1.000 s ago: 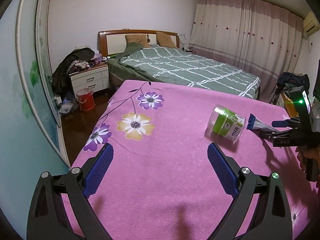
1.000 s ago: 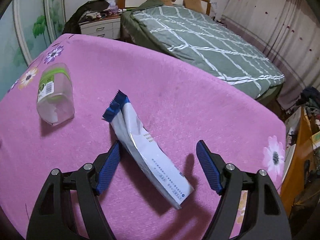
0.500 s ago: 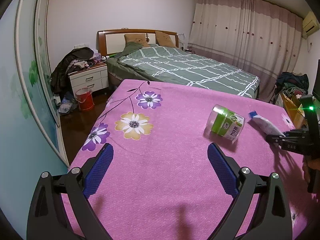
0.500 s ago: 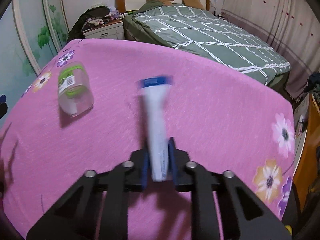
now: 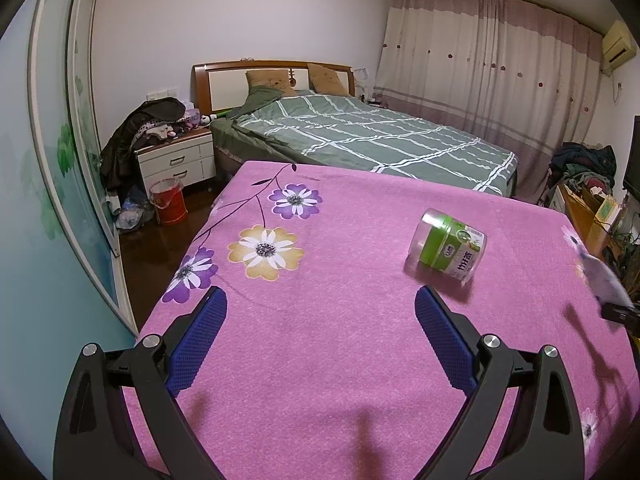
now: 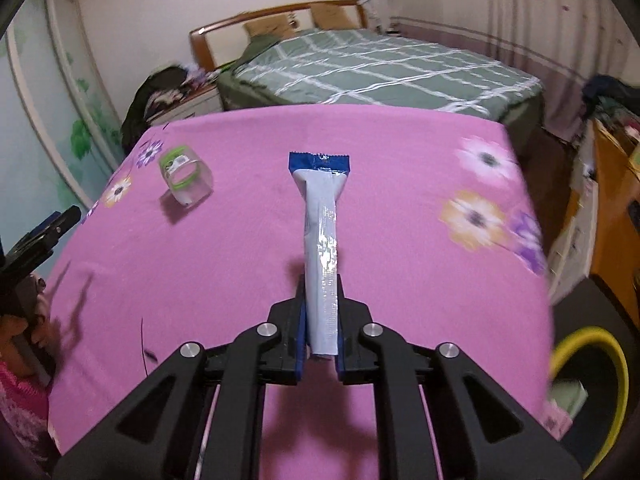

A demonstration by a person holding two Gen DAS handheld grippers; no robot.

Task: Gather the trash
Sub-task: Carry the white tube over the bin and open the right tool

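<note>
My right gripper (image 6: 320, 320) is shut on a white wrapper with a blue end (image 6: 320, 224) and holds it above the pink flowered bedspread (image 6: 240, 264). The wrapper sticks out forward, and it shows blurred at the right edge of the left wrist view (image 5: 604, 280). A clear plastic jar with a green label (image 5: 446, 246) lies on its side on the bedspread; it also shows in the right wrist view (image 6: 185, 178). My left gripper (image 5: 320, 344) is open and empty, low over the bedspread, with the jar ahead and to the right of it.
A yellow-rimmed bin (image 6: 588, 384) stands on the floor off the bed's right side. A green checked bed (image 5: 368, 136) lies beyond. A white nightstand (image 5: 176, 160) and a red bucket (image 5: 168, 202) stand at the left. A wooden cabinet (image 5: 592, 216) is at the right.
My right gripper closed on the wrapper, lifted it off the bedspread and swung right, bringing the yellow bin into view. My left gripper stayed open and barely moved.
</note>
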